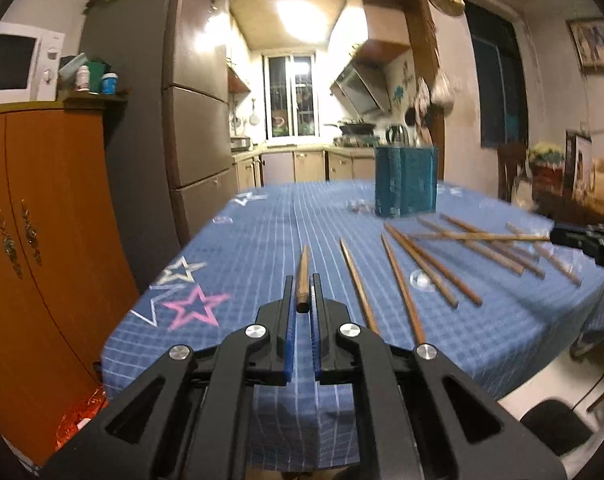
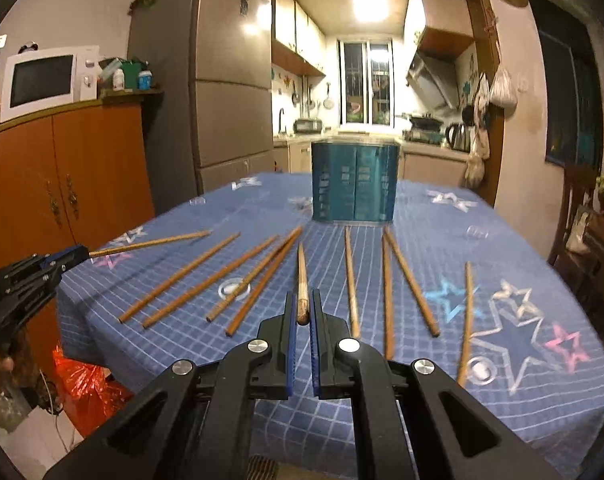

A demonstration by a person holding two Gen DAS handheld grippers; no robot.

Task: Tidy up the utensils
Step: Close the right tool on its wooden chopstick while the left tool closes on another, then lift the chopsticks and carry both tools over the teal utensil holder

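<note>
On the tabletop (image 2: 422, 216) a utensil holder (image 2: 355, 182) stands upright toward the far side, near the middle. Before it, loose chopsticks (image 2: 410, 280) lie fanned out, several to the left and several to the right, none touching the holder. The right tongs (image 2: 302, 314) sit at the near edge, centred, with one chopstick (image 2: 302, 280) between their jaws, pointing toward the holder. The left tongs (image 2: 76, 255) sit off the tabletop's left edge, with another chopstick (image 2: 150, 243) in their jaws, reaching over the tabletop. Left of the tabletop stands a cabinet (image 2: 82, 160) with a microwave (image 2: 46, 80) on it; a fridge (image 2: 230, 100) stands behind that.
</note>
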